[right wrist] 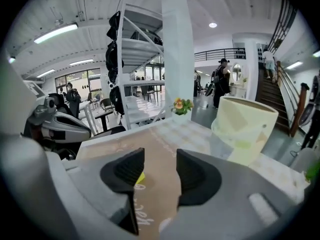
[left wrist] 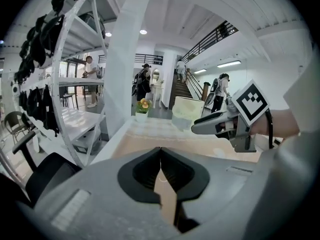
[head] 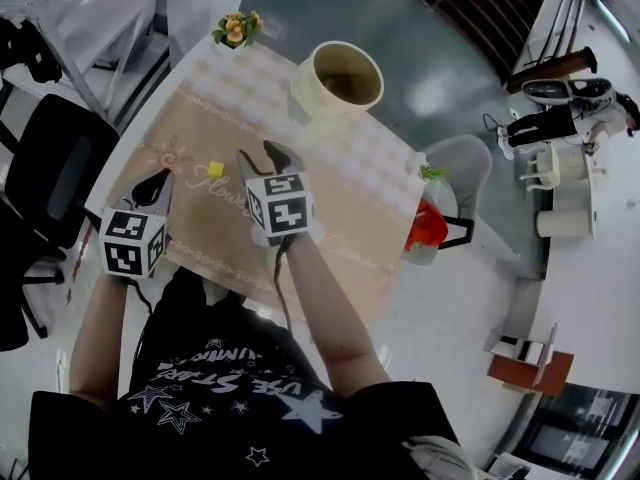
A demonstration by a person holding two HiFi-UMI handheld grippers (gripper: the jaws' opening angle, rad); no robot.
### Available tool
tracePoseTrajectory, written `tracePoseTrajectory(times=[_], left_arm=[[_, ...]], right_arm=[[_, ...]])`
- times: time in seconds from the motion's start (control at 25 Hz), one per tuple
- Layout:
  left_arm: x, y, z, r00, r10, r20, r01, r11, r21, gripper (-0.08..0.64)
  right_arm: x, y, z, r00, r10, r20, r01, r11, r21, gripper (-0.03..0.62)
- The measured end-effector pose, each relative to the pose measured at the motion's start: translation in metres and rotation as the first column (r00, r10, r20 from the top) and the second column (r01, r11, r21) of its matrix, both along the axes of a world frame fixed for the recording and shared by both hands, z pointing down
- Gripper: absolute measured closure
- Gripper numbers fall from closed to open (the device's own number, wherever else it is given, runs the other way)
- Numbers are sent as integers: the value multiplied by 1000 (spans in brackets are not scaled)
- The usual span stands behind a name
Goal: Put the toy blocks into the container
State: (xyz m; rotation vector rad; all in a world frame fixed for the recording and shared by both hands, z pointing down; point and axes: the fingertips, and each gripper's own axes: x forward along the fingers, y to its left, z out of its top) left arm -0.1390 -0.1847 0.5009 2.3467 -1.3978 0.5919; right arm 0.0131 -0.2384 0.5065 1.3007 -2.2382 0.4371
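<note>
A small yellow block [head: 215,168] lies on the beige patterned cloth [head: 330,228] of the table. My right gripper [head: 262,158] hovers just right of it, jaws open and empty. In the right gripper view the block [right wrist: 140,177] peeks out beside the left pad. The cream container [head: 341,81] stands farther back on the cloth, upright and empty-looking, and rises at the right in the right gripper view [right wrist: 245,129]. My left gripper [head: 160,183] is to the left of the block, its jaws shut tip to tip on nothing [left wrist: 160,153].
A small pot of flowers [head: 236,30] sits at the table's far left corner. A red object with a black handle [head: 428,226] is at the right edge. A black chair [head: 50,168] and white shelving [left wrist: 75,84] stand left of the table.
</note>
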Motion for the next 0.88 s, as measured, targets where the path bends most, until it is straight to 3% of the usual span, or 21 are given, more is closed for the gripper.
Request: tracePoseTrajectory(times=[0.56,0.88], left_arm=[[-36,22,34,997,-81,10,81,993,-81,549],[-42,21,43,996,-83,12,84,991,-109,549]], right_arm=[[-65,19,72,988,-152,-12,149,976,-159,350],[-80,14,99,972,-216,-87,198,963,-180,350]])
